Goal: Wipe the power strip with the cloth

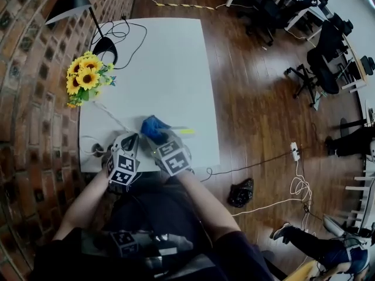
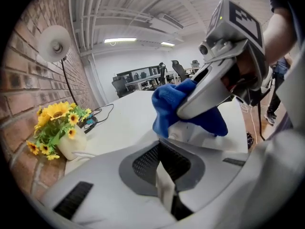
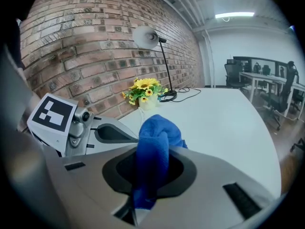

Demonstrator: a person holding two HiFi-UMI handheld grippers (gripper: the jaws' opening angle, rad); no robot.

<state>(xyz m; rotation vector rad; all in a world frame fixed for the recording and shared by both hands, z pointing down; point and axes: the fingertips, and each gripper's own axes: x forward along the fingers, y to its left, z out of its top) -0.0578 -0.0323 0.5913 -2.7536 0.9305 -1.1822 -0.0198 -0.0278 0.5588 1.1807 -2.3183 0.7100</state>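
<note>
Cloth (image 3: 155, 128), a bunched blue fleecy rag, is clamped between the narrow-set jaws of the right gripper (image 3: 151, 163), its folds bulging out beyond the tips. Just beside it, on the person's other side, the left gripper (image 2: 164, 161) has its jaws pressed together; a pale sliver shows at their seam, and I cannot tell what it is. The left gripper view shows the cloth pressed down on the white plastic power strip (image 2: 198, 133), which lies on the near part of the white rectangular table (image 1: 170, 69), close to its front edge and just ahead of both grippers. The strip's far end pokes out from under the cloth with a yellowish tip. Farther back, at the table's left edge against the red brick wall (image 1: 29, 98), stands a bunch of yellow sunflowers (image 1: 85, 78) in a pale vase. Beyond them is a black desk lamp (image 1: 79, 4) with a loose black cable (image 1: 126, 31) coiled by its round base. Across the dark wooden floor (image 1: 252, 110) stand black office chairs (image 1: 319, 63).
</note>
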